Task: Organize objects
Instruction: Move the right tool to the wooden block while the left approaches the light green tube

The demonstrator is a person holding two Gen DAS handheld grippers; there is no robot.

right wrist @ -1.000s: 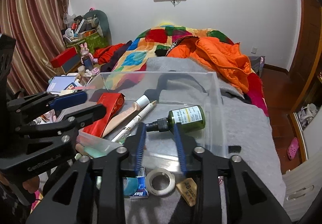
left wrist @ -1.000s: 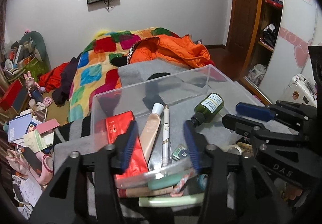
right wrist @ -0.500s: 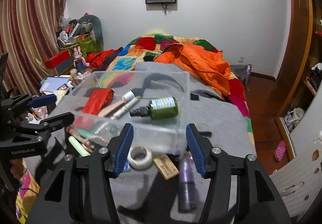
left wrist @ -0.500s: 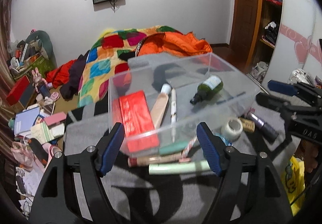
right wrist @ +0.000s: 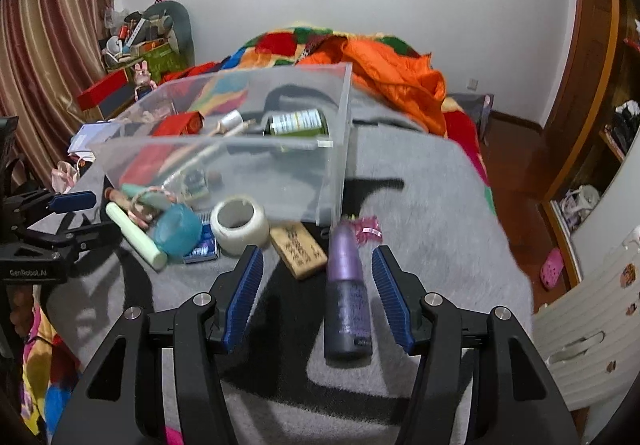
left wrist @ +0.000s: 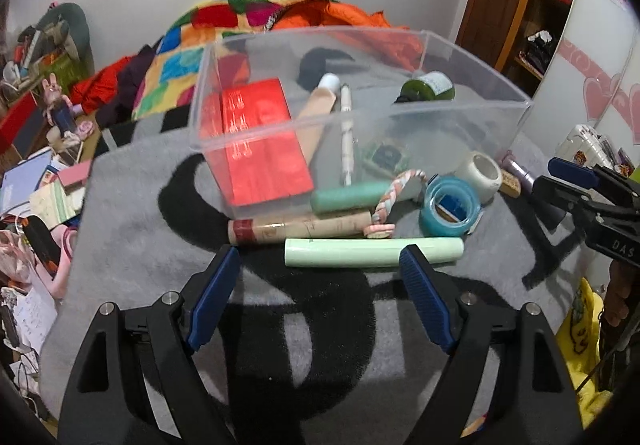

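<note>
Patchwork quilt (right wrist: 280,45), orange duvet (right wrist: 396,73), striped curtain (right wrist: 44,45).

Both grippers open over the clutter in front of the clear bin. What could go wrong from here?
1. The purple bottle lies off-centre between the right gripper fingers; closing may roll it.
2. The pale green tube sits against the tan tube and braided cord; the left gripper might drag neighbours.
3. The blue tape roll could roll.

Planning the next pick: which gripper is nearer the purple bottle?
Right. The purple bottle lies between the right gripper's open fingers, nearer its right finger. The left gripper is off to the bottle's left, open in front of the pale green tube.
</note>
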